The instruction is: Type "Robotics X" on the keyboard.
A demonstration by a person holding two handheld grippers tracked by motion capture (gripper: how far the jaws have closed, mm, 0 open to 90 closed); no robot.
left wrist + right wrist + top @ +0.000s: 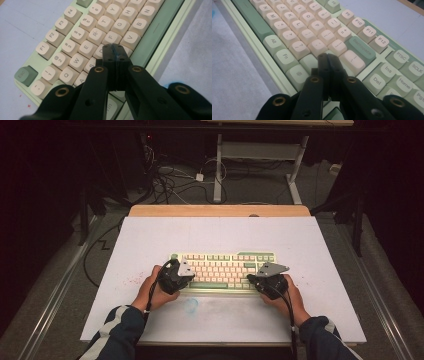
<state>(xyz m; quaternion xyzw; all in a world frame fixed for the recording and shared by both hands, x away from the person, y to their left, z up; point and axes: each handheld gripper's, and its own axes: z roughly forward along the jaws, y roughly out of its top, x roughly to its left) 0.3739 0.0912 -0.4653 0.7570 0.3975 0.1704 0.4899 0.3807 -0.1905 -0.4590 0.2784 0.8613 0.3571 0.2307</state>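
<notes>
A pale green keyboard (pixel 222 270) with cream and green keycaps lies in the middle of the white table. My left gripper (pixel 176 276) hovers over its left end, held in a hand. In the left gripper view its jaws are pressed together, and the left gripper (pixel 114 47) tips sit over the keys near D and C of the keyboard (pixel 82 32). My right gripper (pixel 270 279) is over the keyboard's right end. The right gripper (pixel 327 57) is shut too, its tips above the keyboard (pixel 312 37) near the Enter and Shift keys. Neither holds anything.
The white table top (pixel 220 235) has a wooden strip (pixel 220 210) along its far edge. A faint blue smudge (pixel 190 304) marks the table near the front. Cables (pixel 170 182) and a desk frame (pixel 260 160) stand on the floor behind.
</notes>
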